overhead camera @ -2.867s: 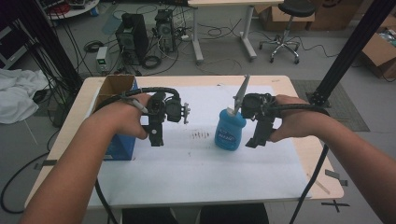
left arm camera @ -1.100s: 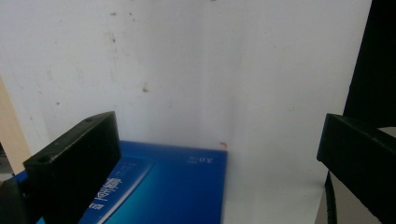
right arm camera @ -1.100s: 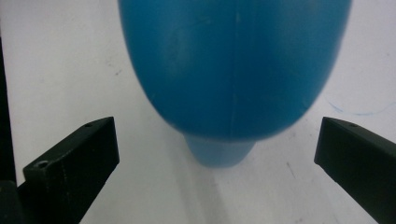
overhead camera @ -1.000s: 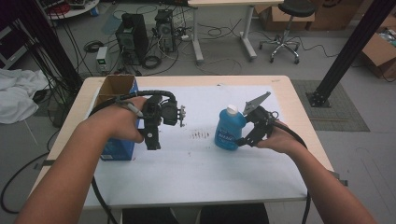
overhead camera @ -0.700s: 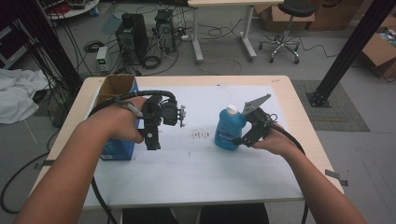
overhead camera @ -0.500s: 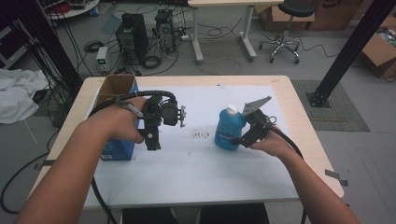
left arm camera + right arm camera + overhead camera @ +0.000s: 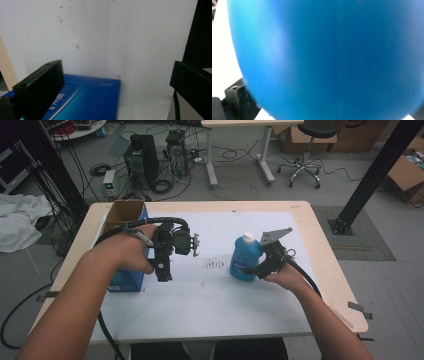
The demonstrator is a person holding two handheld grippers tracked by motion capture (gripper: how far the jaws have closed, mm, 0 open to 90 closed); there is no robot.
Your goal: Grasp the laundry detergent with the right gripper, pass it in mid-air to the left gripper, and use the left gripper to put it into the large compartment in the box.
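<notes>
A blue bottle point(image 7: 243, 257) with a white cap stands upright on the white sheet, right of centre. My right gripper point(image 7: 254, 269) is low at its right side, open, with the jaws either side of the bottle's lower body. In the right gripper view the bottle point(image 7: 332, 57) is very close and blurred, and one finger point(image 7: 233, 96) shows at its lower left. My left gripper point(image 7: 163, 270) hangs open above the sheet, left of centre, holding nothing. Its view looks down on a blue box point(image 7: 85, 100) between wide-apart jaws.
The blue box point(image 7: 125, 280), its top open and brown inside, stands at the table's left edge under my left hand. A patch of small dark marks point(image 7: 215, 265) lies on the white sheet point(image 7: 200, 310) between the grippers. Computers, cables and a stool stand on the floor beyond.
My right gripper has come down and turned from beside the bottle's top to its lower right side, settling there in the last second. The left gripper has barely moved. The bottle stays put.
</notes>
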